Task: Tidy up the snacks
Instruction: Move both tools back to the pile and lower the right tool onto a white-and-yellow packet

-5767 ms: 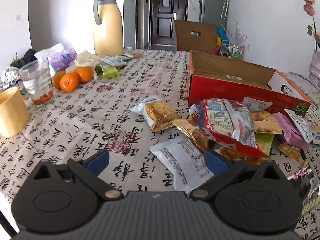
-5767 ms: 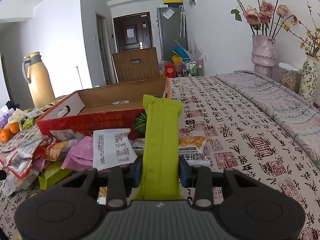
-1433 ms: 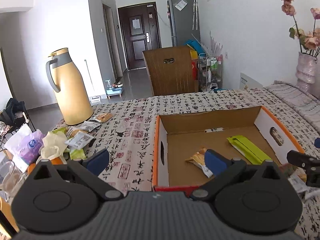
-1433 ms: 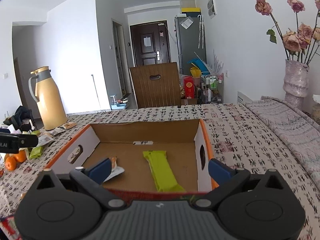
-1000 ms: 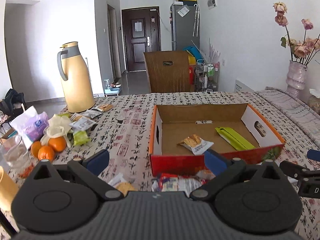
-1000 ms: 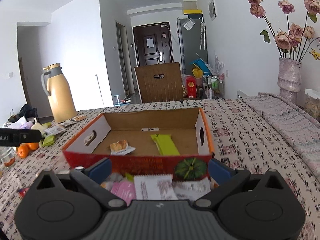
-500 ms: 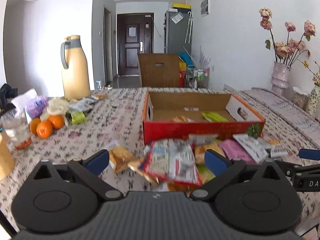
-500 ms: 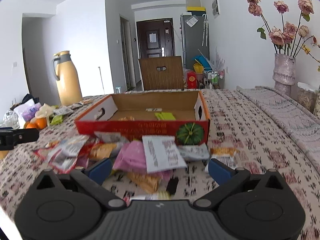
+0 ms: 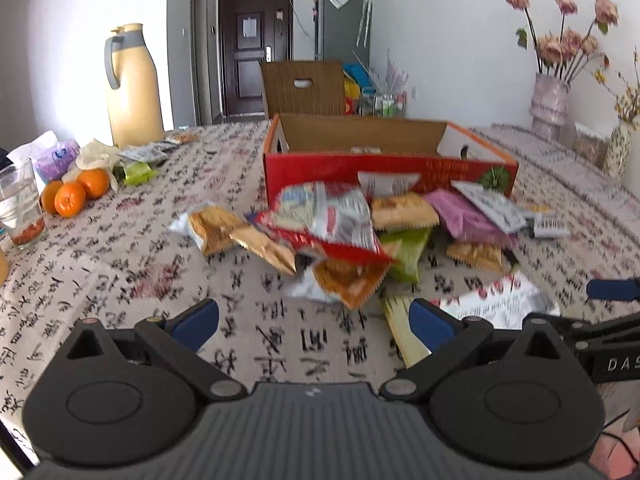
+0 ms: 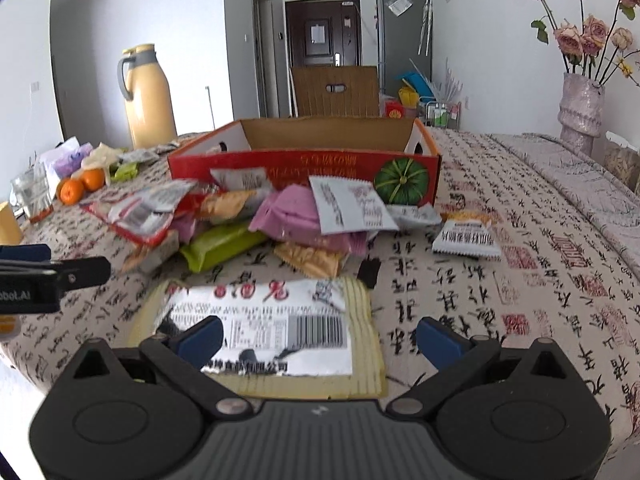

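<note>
Right wrist view: most snack packets (image 10: pixel 280 216) lie heaped near the red box (image 10: pixel 304 168), unsorted, while both the left gripper (image 9: pixel 314 320) and the right gripper (image 10: pixel 320 336) gape wide, holding nothing.

White walls (image 10: pixel 168 12), dark door (image 10: pixel 322 36), perhaps fridge (image 10: pixel 404 32)

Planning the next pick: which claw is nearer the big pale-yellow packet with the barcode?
Right claw: the pale-yellow packet lies just under it. Left claw is off to the packet's left.

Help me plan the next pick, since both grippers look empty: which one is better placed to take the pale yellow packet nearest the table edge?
Right. The right gripper is open with the pale yellow packet directly ahead, partly between its fingers. The left gripper faces bare tablecloth.
</note>
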